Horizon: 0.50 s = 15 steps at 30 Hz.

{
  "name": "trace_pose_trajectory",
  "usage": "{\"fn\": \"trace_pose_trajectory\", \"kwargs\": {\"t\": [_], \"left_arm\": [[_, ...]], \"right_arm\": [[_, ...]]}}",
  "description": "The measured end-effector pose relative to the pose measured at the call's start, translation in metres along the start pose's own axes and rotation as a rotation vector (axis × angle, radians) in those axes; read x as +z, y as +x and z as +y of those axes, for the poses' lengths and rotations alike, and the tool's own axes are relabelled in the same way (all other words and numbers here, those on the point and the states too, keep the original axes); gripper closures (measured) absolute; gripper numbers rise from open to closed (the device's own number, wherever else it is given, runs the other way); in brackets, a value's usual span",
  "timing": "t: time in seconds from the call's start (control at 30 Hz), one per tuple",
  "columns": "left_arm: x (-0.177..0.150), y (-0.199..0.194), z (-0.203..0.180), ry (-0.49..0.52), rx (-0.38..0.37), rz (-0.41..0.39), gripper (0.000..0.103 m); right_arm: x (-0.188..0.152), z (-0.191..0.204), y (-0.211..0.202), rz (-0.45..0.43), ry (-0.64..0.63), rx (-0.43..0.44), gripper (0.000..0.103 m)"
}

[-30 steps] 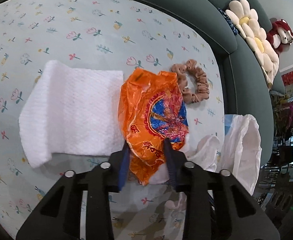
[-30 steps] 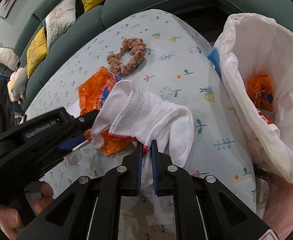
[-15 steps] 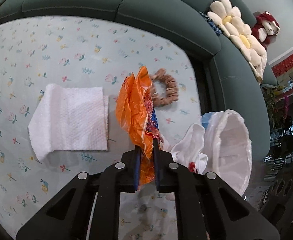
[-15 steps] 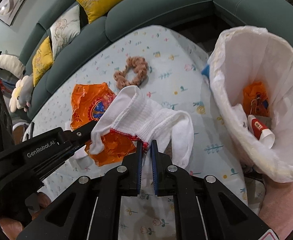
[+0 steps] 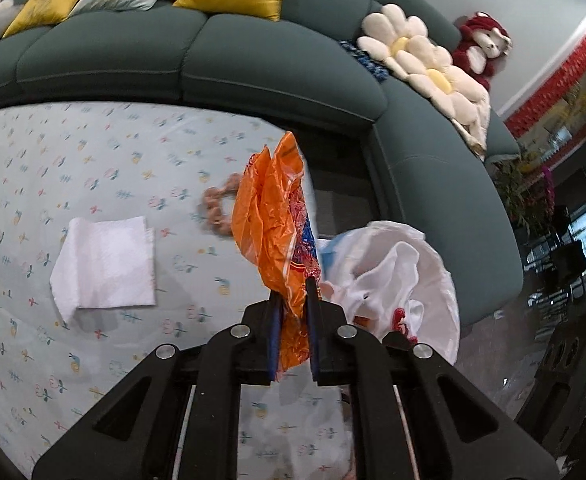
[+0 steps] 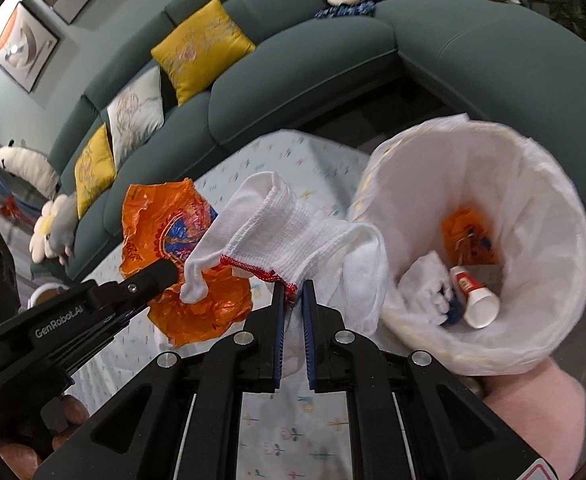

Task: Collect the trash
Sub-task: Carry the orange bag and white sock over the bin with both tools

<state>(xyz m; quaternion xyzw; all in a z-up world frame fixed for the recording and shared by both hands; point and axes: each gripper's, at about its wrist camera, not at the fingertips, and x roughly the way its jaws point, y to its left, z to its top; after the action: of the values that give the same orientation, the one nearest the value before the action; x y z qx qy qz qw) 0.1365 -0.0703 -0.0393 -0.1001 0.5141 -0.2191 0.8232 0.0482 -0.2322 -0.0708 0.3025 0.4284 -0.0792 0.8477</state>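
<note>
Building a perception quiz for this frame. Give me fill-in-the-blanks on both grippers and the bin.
1. The left gripper is shut on the ____ wrapper.
2. The right gripper is shut on a white ____.
3. The white-lined bin holds a small red and white ____.
4. The scrunchie lies on the ____ tablecloth.

Missing: orange; glove; tube; floral

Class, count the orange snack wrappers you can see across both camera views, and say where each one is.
2. One orange wrapper hangs pinched in the left gripper, lifted off the table; another orange wrapper lies inside the white bin bag. More may be buried in the bag.
</note>
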Motion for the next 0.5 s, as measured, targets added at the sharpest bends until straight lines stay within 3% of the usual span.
{"fn": "trace_pose_trajectory", "kwargs": {"t": [0.5], "left_arm": [[-0.023, 0.011, -0.100, 0.186, -0.049, 0.024, 0.092]], "right_arm": [[0.019, -0.085, -0.065, -0.128, 0.121, -0.038, 0.095]]}}
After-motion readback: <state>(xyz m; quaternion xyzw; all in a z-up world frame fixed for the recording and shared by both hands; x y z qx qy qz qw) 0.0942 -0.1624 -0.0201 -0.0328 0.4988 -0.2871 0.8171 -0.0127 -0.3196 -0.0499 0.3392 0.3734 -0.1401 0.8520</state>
